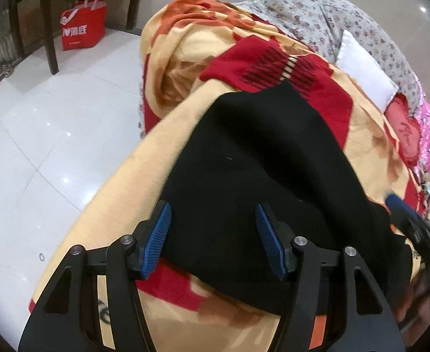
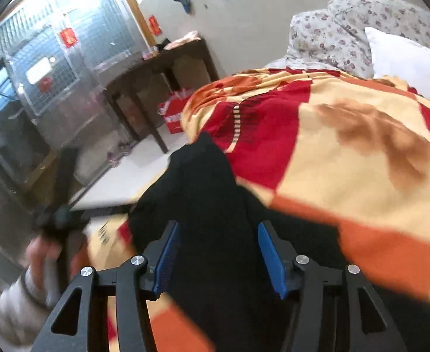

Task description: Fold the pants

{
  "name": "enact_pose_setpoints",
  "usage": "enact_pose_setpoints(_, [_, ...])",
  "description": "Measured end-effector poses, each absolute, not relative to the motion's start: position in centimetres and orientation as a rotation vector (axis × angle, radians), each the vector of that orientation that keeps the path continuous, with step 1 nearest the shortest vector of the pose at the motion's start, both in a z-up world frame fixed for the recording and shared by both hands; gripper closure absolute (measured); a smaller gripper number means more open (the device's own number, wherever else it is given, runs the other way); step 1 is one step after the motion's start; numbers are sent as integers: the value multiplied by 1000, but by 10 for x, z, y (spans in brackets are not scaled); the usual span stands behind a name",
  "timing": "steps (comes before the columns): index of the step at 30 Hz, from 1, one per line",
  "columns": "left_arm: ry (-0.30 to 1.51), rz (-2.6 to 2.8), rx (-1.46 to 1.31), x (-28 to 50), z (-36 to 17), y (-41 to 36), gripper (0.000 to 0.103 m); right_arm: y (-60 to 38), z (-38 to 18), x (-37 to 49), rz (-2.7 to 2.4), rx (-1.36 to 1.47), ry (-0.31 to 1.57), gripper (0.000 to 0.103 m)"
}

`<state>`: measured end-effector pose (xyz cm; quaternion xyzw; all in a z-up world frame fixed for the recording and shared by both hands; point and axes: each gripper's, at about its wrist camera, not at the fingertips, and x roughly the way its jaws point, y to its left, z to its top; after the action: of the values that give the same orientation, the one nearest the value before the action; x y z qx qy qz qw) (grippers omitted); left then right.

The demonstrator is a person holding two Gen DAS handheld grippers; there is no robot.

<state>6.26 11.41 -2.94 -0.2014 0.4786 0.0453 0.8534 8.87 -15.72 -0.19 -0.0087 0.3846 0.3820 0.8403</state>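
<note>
Black pants (image 1: 253, 158) lie spread on a red, orange and cream blanket (image 1: 144, 176) on a bed. My left gripper (image 1: 213, 214) is open, its blue pads over the near edge of the pants, one pad at each side of the cloth. The pants show in the right wrist view (image 2: 212, 205) as a long dark strip. My right gripper (image 2: 217, 234) is open with the pants between its blue pads (image 2: 270, 255). The right gripper also shows, blurred, at the right edge of the left wrist view (image 1: 405, 217).
A white pillow (image 1: 364, 73) and a floral quilt (image 1: 332, 14) lie at the bed's far end. A red shopping bag (image 1: 83, 25) stands on the white tiled floor (image 1: 38, 135) by a dark wooden table (image 2: 156, 67). The bed's left edge drops to the floor.
</note>
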Motion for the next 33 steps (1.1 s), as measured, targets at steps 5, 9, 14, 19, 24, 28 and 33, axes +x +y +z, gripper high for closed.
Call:
enact_pose_setpoints(5, [1007,73,-403,64,-31,118,42,-103,-32,134,768,-103,913,51])
enact_pose_setpoints(9, [999,80,-458,58,-28,133,42,-103,-29,132,807,-58,869,94])
enact_pose_setpoints(14, [916,119,-533,36,-6,165,42,-104,2,94,971,-27,820,97])
enact_pose_setpoints(19, [814,194,-563,8,22,193,42,-80,-5,37,1075,-104,839,97])
enact_pose_setpoints(24, [813,170,-542,9,28,181,42,-59,-55,30,1039,-88,967,97])
enact_pose_setpoints(28, [852,103,-497,18,22,149,42,-76,-50,25,1016,-11,962,95])
enact_pose_setpoints(33, [894,24,-454,26,12,109,42,-157,-16,21,879,117,863,71])
